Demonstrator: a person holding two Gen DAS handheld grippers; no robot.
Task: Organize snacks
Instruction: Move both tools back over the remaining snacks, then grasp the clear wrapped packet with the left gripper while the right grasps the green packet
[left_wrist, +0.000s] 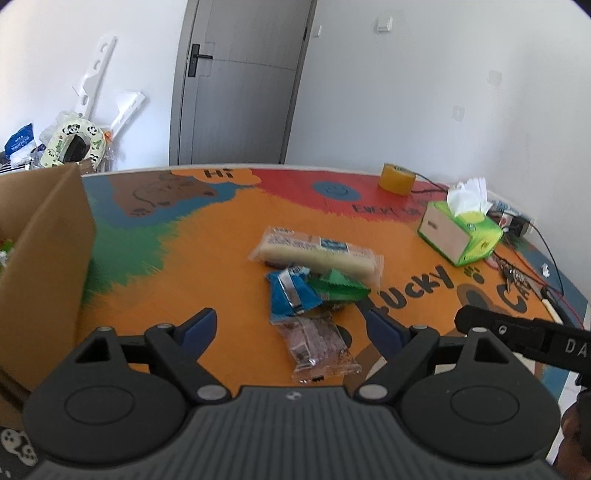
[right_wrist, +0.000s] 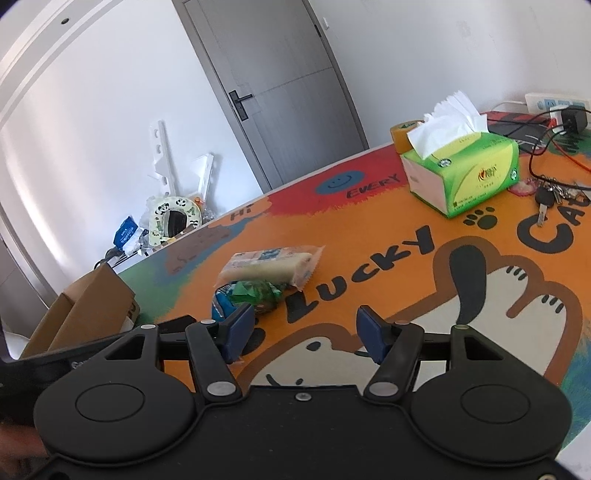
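A small heap of snacks lies on the colourful table mat (left_wrist: 207, 258). It holds a long pale cake packet (left_wrist: 317, 254), a blue packet (left_wrist: 291, 295), a green packet (left_wrist: 338, 286) and a clear packet of brown pieces (left_wrist: 319, 343). My left gripper (left_wrist: 290, 325) is open and low over the mat, its blue pads either side of the clear packet without touching it. My right gripper (right_wrist: 306, 328) is open and holds nothing. It hovers just right of the heap, whose cake packet (right_wrist: 269, 266) and green packet (right_wrist: 255, 293) lie ahead of its left finger.
An open cardboard box (left_wrist: 44, 258) stands at the left edge of the table. At the back right are a green tissue box (left_wrist: 461, 236), a yellow tape roll (left_wrist: 397, 179), keys (right_wrist: 546, 195) and cables. The right gripper's black body (left_wrist: 517, 332) shows beside my left one.
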